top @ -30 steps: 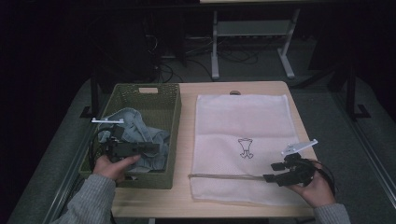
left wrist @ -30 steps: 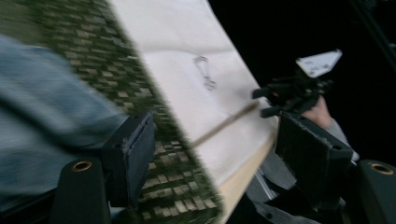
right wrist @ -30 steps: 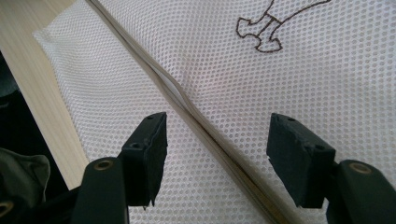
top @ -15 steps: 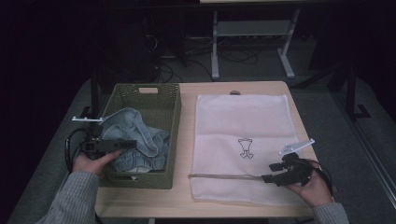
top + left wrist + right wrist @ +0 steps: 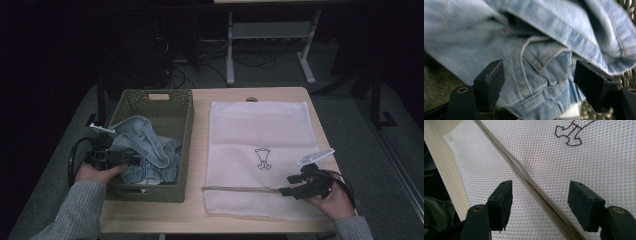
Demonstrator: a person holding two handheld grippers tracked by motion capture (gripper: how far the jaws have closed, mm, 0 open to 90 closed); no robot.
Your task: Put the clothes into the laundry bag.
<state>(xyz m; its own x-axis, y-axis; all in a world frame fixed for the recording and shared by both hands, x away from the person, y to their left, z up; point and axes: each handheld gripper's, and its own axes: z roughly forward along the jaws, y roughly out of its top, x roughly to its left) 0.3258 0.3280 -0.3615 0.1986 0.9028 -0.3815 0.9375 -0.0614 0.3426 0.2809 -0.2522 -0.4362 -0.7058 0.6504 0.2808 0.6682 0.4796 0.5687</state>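
Light blue jeans (image 5: 145, 150) lie bunched in a green woven basket (image 5: 185, 145) at the table's left. My left gripper (image 5: 136, 160) reaches in over the basket's left rim. In the left gripper view it (image 5: 541, 85) is open, with a denim pocket (image 5: 544, 50) between and just beyond its jaws. A white mesh bag (image 5: 260, 130) lies flat on the right half of the table. My right gripper (image 5: 284, 191) rests at the right end of the bag's zipper (image 5: 240, 189). It (image 5: 540, 205) is open, and the zipper (image 5: 524, 175) runs between its jaws.
The bag carries a small dark printed figure (image 5: 263, 158). Bare wooden table (image 5: 200, 220) shows between basket and bag and along the front edge. Metal stand legs (image 5: 230, 55) and cables stand on the floor behind the table.
My left gripper has drawn back to the left, toward the basket's left rim, and the jeans have bunched up toward that side. The right gripper has stayed in place.
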